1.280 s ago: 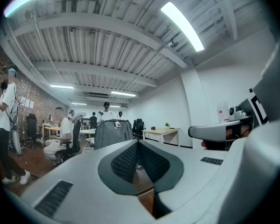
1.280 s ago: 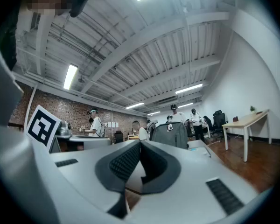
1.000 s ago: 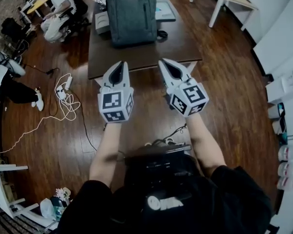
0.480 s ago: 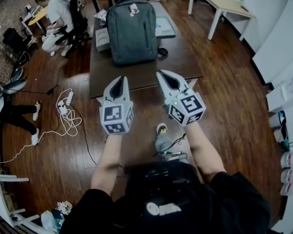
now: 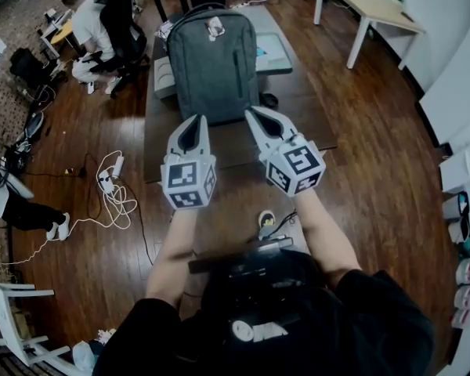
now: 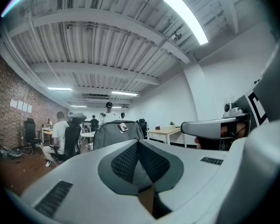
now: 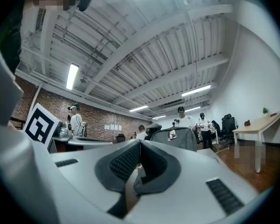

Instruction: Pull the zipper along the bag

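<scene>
The grey backpack (image 5: 213, 61) sits in the middle of a dark brown table (image 5: 301, 128), its front panel facing the person. A small tag is at its top, and a dark vertical zipper line (image 5: 236, 63) runs down the right side of the panel. Beside it on the table are a white box (image 5: 163, 77) on the left, a flat pale item (image 5: 270, 52) on the right and a small dark object (image 5: 269, 100) near its lower right corner.

Only the head view shows the tabletop and these neighbours. The two gripper views look level across the room and show the backpack (image 6: 116, 130) (image 7: 177, 136) rising upright beyond the jaws. People stand behind it, under ceiling strip lights and in front of a brick wall.

The left gripper (image 5: 194, 121) and the right gripper (image 5: 255, 113) reach over the table's near edge and stop short of the bag, touching nothing. Each one's own view shows its jaws pressed together with nothing between them (image 6: 138, 144) (image 7: 140, 146).

Both bare forearms stretch forward side by side, with the marker cubes towards the head camera and the right gripper angled slightly inward. A seated person (image 5: 90, 26) and a white cable (image 5: 113, 190) on the wooden floor lie to the left.
</scene>
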Demonstrator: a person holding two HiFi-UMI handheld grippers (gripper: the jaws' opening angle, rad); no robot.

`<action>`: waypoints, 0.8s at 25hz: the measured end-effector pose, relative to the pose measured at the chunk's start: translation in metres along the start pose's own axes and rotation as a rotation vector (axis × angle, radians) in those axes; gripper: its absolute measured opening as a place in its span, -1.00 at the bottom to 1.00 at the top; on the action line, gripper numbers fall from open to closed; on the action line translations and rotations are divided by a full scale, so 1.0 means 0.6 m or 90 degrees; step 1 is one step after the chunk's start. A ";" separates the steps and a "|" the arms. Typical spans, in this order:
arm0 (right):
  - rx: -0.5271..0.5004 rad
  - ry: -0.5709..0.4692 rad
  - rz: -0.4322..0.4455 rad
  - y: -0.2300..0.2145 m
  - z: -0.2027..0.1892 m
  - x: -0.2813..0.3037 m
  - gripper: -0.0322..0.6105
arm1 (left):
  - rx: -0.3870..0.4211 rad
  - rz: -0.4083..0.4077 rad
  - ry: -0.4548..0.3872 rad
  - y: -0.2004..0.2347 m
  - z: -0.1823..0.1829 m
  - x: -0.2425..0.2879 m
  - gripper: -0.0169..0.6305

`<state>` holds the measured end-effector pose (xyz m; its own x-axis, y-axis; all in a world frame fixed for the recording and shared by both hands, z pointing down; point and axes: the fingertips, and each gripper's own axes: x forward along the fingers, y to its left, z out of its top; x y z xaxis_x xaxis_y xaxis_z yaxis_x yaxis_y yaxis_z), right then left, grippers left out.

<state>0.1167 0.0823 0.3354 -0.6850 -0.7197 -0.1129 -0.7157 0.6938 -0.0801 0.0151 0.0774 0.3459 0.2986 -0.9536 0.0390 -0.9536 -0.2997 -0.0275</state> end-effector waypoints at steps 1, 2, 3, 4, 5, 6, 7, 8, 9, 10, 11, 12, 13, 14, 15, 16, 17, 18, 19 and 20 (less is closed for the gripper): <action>0.001 0.001 0.002 -0.010 0.000 0.008 -0.89 | 0.001 0.001 0.001 0.001 0.001 0.014 -0.95; 0.002 0.002 0.005 -0.019 0.000 0.015 -0.89 | 0.001 0.002 0.002 0.002 0.003 0.027 -0.95; 0.002 0.003 0.008 -0.029 0.000 0.022 -0.89 | 0.001 0.003 0.003 0.002 0.006 0.040 -0.95; 0.000 0.005 0.010 -0.040 0.000 0.029 -0.89 | 0.001 0.004 0.003 0.002 0.009 0.053 -0.95; 0.000 0.007 0.011 -0.052 0.001 0.035 -0.89 | 0.001 0.005 0.002 0.001 0.012 0.066 -0.95; 0.001 0.008 0.013 -0.065 0.002 0.041 -0.89 | 0.000 0.007 0.001 0.001 0.015 0.079 -0.95; 0.004 0.009 0.015 -0.076 0.003 0.047 -0.89 | 0.000 0.010 0.000 0.001 0.017 0.092 -0.95; 0.005 0.009 0.018 -0.087 0.005 0.053 -0.89 | 0.001 0.012 -0.001 0.003 0.019 0.104 -0.95; 0.006 0.009 0.020 -0.096 0.006 0.061 -0.89 | 0.002 0.015 -0.001 0.005 0.022 0.115 -0.95; 0.006 0.008 0.023 -0.105 0.009 0.068 -0.89 | 0.003 0.018 0.000 0.007 0.024 0.126 -0.95; 0.007 0.007 0.027 -0.113 0.010 0.076 -0.89 | 0.005 0.020 0.002 0.009 0.025 0.136 -0.95; 0.009 0.006 0.031 -0.121 0.011 0.084 -0.89 | 0.008 0.023 0.004 0.011 0.026 0.146 -0.95; 0.011 0.005 0.034 -0.130 0.011 0.091 -0.89 | 0.010 0.027 0.007 0.013 0.026 0.156 -0.95; 0.014 0.004 0.037 -0.138 0.010 0.098 -0.89 | 0.014 0.029 0.010 0.014 0.025 0.166 -0.95; 0.018 0.002 0.040 -0.145 0.009 0.104 -0.89 | 0.018 0.032 0.014 0.015 0.022 0.174 -0.95; 0.022 0.000 0.043 -0.151 0.008 0.108 -0.89 | 0.023 0.034 0.019 0.015 0.020 0.182 -0.95; 0.026 -0.003 0.046 -0.157 0.007 0.112 -0.89 | 0.027 0.036 0.023 0.014 0.018 0.189 -0.95; 0.028 -0.005 0.048 -0.164 0.007 0.115 -0.89 | 0.030 0.039 0.026 0.014 0.017 0.197 -0.95; 0.028 -0.007 0.050 -0.170 0.007 0.118 -0.89 | 0.031 0.042 0.026 0.013 0.018 0.205 -0.95; 0.029 -0.010 0.053 -0.176 0.007 0.121 -0.89 | 0.032 0.045 0.025 0.014 0.020 0.213 -0.95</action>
<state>0.1432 -0.0434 0.3312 -0.7392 -0.6595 -0.1362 -0.6494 0.7517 -0.1151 0.0457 -0.0471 0.3385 0.2275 -0.9709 0.0744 -0.9690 -0.2333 -0.0810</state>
